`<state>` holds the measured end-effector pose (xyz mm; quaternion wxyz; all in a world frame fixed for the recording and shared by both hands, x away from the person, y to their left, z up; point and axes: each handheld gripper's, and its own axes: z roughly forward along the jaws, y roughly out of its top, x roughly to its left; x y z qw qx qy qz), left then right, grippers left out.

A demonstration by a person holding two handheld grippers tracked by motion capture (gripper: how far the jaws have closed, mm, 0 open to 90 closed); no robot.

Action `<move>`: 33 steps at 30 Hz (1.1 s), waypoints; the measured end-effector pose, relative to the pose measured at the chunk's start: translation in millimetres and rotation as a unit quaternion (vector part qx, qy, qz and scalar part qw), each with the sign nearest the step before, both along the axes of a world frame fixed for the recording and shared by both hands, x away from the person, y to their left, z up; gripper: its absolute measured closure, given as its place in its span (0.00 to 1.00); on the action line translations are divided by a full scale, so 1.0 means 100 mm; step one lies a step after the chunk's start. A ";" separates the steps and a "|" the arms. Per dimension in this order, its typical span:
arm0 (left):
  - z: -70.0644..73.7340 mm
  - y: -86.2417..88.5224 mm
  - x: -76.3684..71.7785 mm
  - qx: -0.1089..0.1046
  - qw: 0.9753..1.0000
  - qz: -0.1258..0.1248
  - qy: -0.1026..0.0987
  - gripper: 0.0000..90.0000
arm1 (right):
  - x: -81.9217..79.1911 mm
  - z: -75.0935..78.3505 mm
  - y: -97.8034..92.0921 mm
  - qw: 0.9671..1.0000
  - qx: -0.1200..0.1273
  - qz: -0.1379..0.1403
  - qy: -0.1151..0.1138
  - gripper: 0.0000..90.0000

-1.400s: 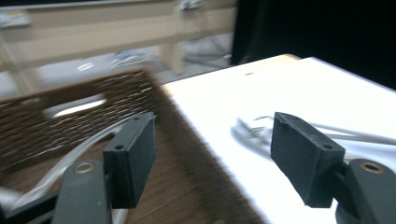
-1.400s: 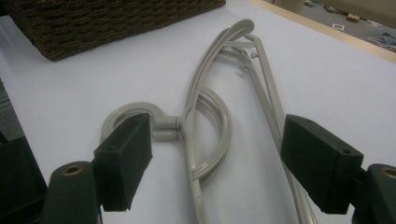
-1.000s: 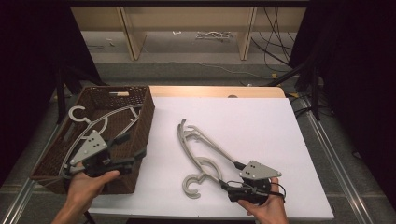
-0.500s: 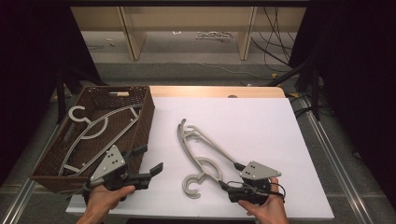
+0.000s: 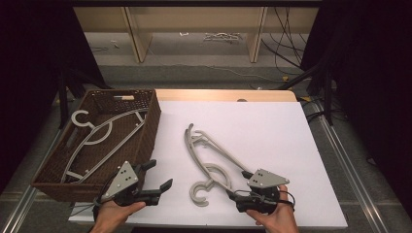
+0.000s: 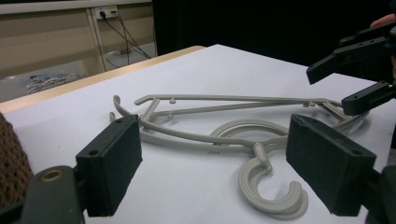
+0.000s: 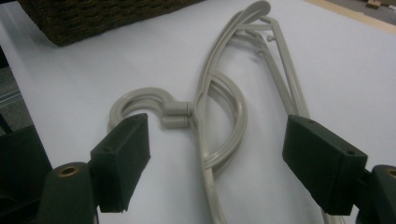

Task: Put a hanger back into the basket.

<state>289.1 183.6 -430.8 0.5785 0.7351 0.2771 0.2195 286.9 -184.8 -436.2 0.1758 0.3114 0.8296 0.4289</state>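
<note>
Two grey hangers [image 5: 209,160] lie stacked on the white surface [image 5: 272,131] at the lower middle of the high view, hooks toward the bottom edge. The left hand-held gripper [image 5: 158,177], at lower left just off the basket [image 5: 150,121], has its jaws wide apart and empty. The right hand-held gripper [image 5: 234,195], at lower right, is also spread wide, holding nothing, at the near end of the hangers. A third hanger [image 5: 97,136] lies in the basket.
</note>
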 end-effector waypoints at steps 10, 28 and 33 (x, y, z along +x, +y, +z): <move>-0.01 -0.01 -0.03 -0.005 1.000 -0.001 0.004 0.20 | 0.03 -0.10 0.04 0.999 -0.039 0.012 0.019 0.31; -0.03 -0.05 -0.05 0.016 1.000 -0.011 -0.004 0.21 | 0.20 -0.30 0.17 0.989 -0.128 0.025 0.077 0.48; -0.03 -0.07 -0.05 0.020 1.000 -0.013 -0.007 0.21 | 0.25 -0.34 0.20 0.987 -0.135 0.026 0.087 0.57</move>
